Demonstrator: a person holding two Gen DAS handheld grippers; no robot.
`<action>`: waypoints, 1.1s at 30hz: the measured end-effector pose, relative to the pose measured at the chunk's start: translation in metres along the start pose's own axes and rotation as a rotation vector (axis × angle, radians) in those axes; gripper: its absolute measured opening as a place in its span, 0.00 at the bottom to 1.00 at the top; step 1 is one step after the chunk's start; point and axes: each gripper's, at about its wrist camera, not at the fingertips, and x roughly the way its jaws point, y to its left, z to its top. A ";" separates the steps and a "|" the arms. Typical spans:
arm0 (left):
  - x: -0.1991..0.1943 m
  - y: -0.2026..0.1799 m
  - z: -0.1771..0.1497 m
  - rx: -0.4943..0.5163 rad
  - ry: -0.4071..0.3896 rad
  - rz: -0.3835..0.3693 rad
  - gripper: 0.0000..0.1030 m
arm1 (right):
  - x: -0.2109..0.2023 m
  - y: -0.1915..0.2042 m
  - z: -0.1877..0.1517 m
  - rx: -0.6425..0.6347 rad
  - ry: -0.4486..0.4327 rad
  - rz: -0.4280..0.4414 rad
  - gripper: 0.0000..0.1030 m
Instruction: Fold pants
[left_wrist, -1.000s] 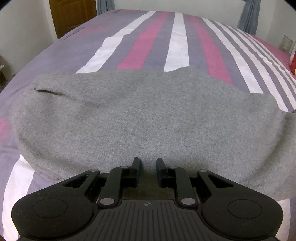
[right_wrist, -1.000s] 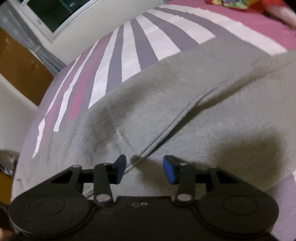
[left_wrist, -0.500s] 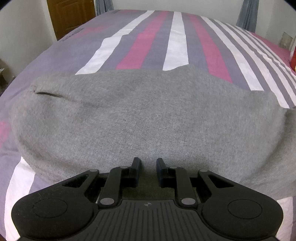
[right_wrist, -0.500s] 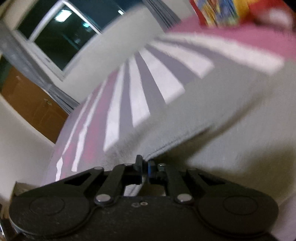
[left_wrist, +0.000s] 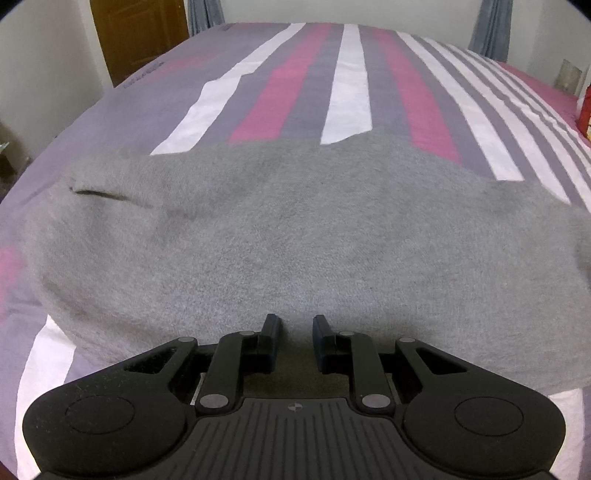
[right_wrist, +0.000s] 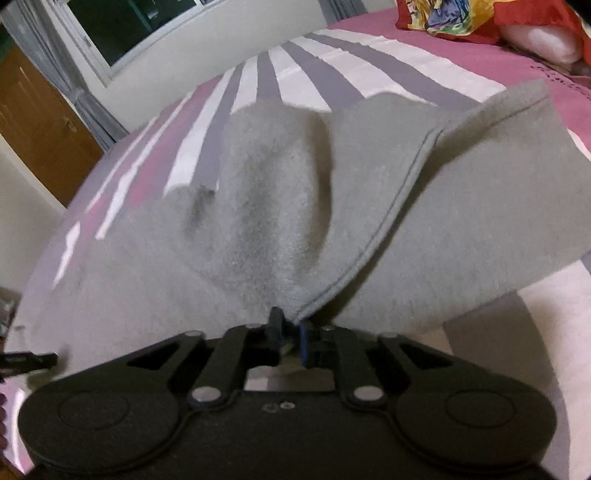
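Grey pants (left_wrist: 295, 236) lie spread across the near half of the bed (left_wrist: 351, 81), covering the striped sheet from the 9 o'clock edge to 3 o'clock in the left wrist view. Left hand-held gripper (left_wrist: 294, 332) sits low at 6 o'clock over the pants' near edge, fingers (left_wrist: 271, 330) parted with a gap, nothing between them. A dark slit, maybe a pocket (left_wrist: 98, 194), shows at 10 o'clock on the cloth.

Right hand-held gripper (right_wrist: 290, 332) is clamped on a seamed edge of the pants (right_wrist: 369, 206), fingers pinched nearly together with cloth between. From the grip, a seam (right_wrist: 402, 206) runs up toward 1 o'clock and the fabric is lifted, bunched in a hump at 12 o'clock. A flap hangs to 3 o'clock with its shadow on the sheet below.

Around: brown door (left_wrist: 136, 33) at 11 o'clock beyond the bed's far corner, grey curtain (left_wrist: 491, 26) at 1 o'clock, a red item (left_wrist: 585, 110) at the 3 o'clock edge. In the right wrist view, a window (right_wrist: 129, 26) at 11 o'clock, colourful pillow (right_wrist: 461, 16) at 1 o'clock on the pink part of the sheet. The other gripper's dark tip (right_wrist: 27, 360) pokes in at 9 o'clock.

Bare striped sheet runs from the pants' far edge to the far end of the bed.
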 end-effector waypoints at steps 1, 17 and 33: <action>-0.003 -0.003 0.000 0.002 -0.010 -0.011 0.20 | -0.001 -0.005 0.006 0.011 -0.008 0.018 0.27; -0.002 -0.048 -0.002 0.053 -0.010 -0.006 0.50 | 0.001 -0.098 0.060 0.325 -0.107 0.068 0.38; 0.000 -0.043 -0.005 0.043 -0.008 -0.001 0.56 | 0.028 -0.077 0.116 0.211 -0.157 0.066 0.30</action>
